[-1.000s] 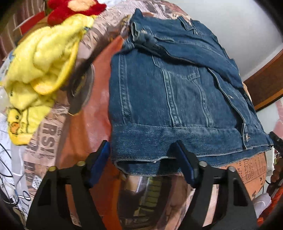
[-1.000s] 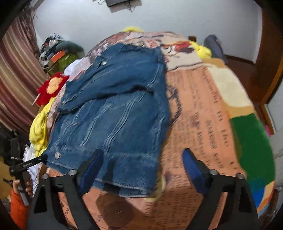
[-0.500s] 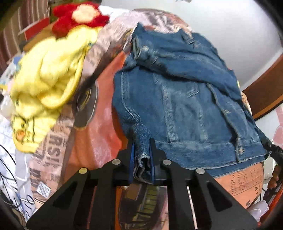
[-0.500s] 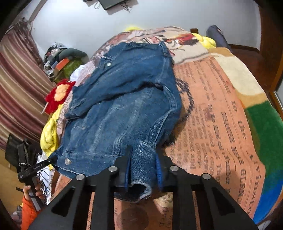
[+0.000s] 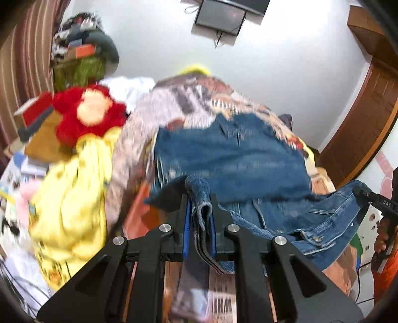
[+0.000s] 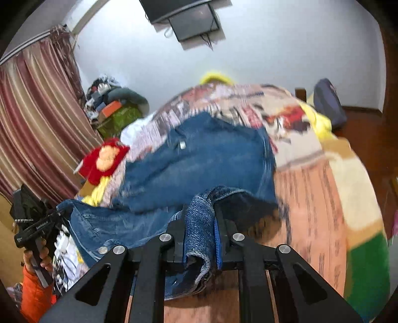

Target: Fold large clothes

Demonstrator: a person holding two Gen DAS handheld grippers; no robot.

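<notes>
A blue denim jacket (image 5: 231,159) lies on a bed with a printed orange blanket (image 6: 313,198). My left gripper (image 5: 199,211) is shut on the jacket's bottom hem at one corner. My right gripper (image 6: 201,218) is shut on the hem at the other corner. Both hold the hem lifted off the bed, and the lower part of the jacket (image 6: 199,159) hangs between them while the collar end rests on the blanket. Each gripper shows at the edge of the other's view, the right one (image 5: 373,198) and the left one (image 6: 37,223). Both views are blurred by motion.
A yellow garment (image 5: 72,193) and a red plush toy (image 5: 87,114) lie at the bed's left side. A pile of clutter (image 6: 112,104) stands by the striped curtain (image 6: 37,119). A screen (image 5: 219,20) hangs on the wall. A dark bag (image 6: 328,101) sits at the far right.
Both grippers closed on the jacket's bottom hem, then lifted it up off the bed. The views have tilted up toward the far wall.
</notes>
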